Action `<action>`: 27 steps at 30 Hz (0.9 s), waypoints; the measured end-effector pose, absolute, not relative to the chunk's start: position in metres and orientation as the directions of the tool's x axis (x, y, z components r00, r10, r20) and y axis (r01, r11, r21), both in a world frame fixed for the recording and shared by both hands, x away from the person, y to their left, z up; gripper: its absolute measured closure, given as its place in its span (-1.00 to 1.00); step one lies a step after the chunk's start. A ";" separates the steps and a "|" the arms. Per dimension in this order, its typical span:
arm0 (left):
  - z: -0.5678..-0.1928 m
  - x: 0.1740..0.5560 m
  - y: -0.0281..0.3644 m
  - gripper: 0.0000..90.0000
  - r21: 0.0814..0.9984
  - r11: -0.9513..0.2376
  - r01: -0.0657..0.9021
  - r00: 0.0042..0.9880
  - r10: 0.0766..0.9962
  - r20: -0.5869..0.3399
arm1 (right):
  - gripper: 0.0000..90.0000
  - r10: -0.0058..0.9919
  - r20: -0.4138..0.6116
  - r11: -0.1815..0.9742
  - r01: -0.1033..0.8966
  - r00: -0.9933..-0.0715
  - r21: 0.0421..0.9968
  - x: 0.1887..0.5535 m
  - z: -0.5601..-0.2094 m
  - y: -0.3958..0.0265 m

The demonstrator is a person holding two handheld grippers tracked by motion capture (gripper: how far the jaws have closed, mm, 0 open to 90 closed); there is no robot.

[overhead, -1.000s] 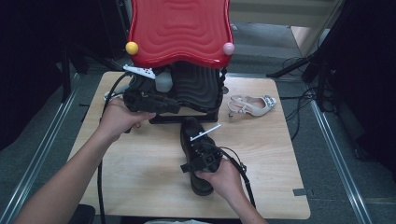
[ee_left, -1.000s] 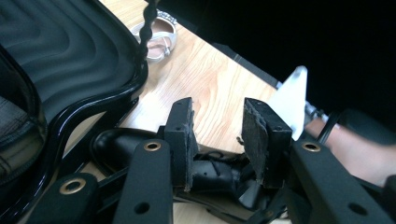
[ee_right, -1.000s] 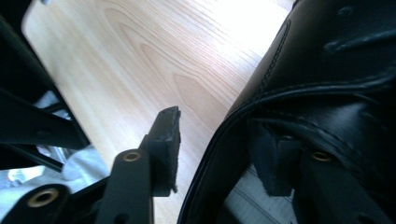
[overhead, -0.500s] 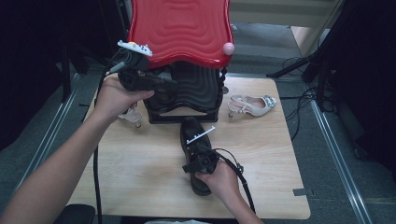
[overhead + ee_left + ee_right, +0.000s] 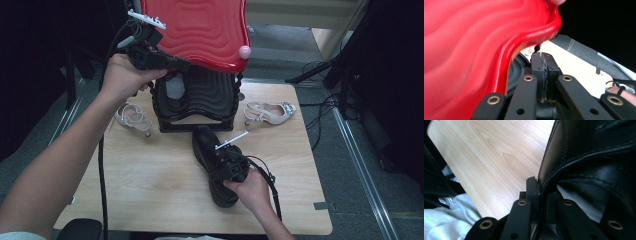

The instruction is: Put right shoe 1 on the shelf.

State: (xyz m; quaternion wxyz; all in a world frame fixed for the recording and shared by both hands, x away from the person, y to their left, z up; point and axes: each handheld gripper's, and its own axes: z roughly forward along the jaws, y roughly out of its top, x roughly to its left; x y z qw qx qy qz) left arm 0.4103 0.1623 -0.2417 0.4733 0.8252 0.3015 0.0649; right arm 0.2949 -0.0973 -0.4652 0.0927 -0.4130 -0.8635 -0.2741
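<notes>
The right hand-held gripper (image 5: 231, 162) is clamping the collar of the black shoe (image 5: 212, 160), which is lying on the table (image 5: 150, 185) with its toe pointing at the black rack (image 5: 197, 102) straight ahead. The left hand-held gripper (image 5: 172, 62) (jaws just pinched together, empty) is hovering up by the red lid (image 5: 200, 30).

A pale wooden tabletop (image 5: 150, 185) is carrying a black ribbed stand (image 5: 200, 102), a black leather shoe (image 5: 210, 150), and two beige strappy sandals (image 5: 270, 112) (image 5: 132, 117).
</notes>
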 end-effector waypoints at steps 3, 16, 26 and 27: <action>-0.236 0.416 0.162 0.98 0.829 -0.349 0.437 0.804 0.565 -0.186 | 0.93 0.660 0.416 0.478 0.777 -0.625 0.408 0.297 -0.459 -0.109; -0.226 0.440 0.152 0.95 0.818 -0.345 0.460 0.778 0.601 -0.184 | 0.93 0.636 0.448 0.458 0.775 -0.628 0.436 0.299 -0.432 -0.132; -0.230 0.451 0.149 0.97 0.794 -0.358 0.492 0.754 0.632 -0.182 | 0.93 0.602 0.456 0.463 0.752 -0.655 0.469 0.293 -0.397 -0.134; -0.231 0.452 0.149 0.97 0.793 -0.360 0.492 0.753 0.633 -0.180 | 0.93 0.599 0.454 0.463 0.748 -0.660 0.476 0.293 -0.393 -0.135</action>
